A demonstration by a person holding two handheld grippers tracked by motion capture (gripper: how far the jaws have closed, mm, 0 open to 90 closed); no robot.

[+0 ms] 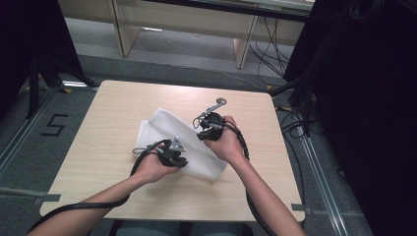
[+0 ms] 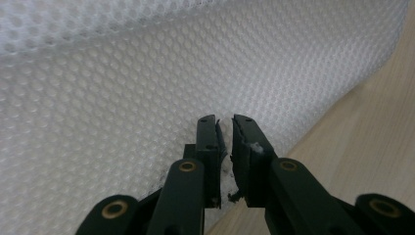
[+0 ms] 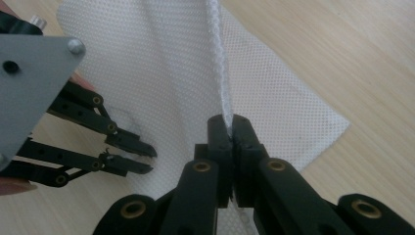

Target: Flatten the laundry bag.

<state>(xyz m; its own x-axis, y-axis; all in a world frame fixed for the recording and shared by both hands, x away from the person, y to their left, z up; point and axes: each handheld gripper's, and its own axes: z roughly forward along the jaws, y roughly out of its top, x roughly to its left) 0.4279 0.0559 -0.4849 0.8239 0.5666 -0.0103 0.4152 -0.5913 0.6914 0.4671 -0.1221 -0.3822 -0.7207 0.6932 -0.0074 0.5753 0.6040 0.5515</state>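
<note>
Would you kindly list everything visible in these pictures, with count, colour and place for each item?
mesh cloth: one, white, lying partly folded mid-table, one edge lifted.
table: one, light wood grain, centre of the high view.
floor marking: one, a black figure 5, on the grey floor left of the table.
desk legs: pale wood, beyond the table's far edge.
floor cables: several, black, far right by a dark curtain.
left gripper: one, black, at the cloth's near edge; jaws pinch the mesh.
right gripper: one, black, raised over the cloth; jaws shut on a lifted fold.
hands and forearms: two, bare, entering from the bottom of the high view.
</note>
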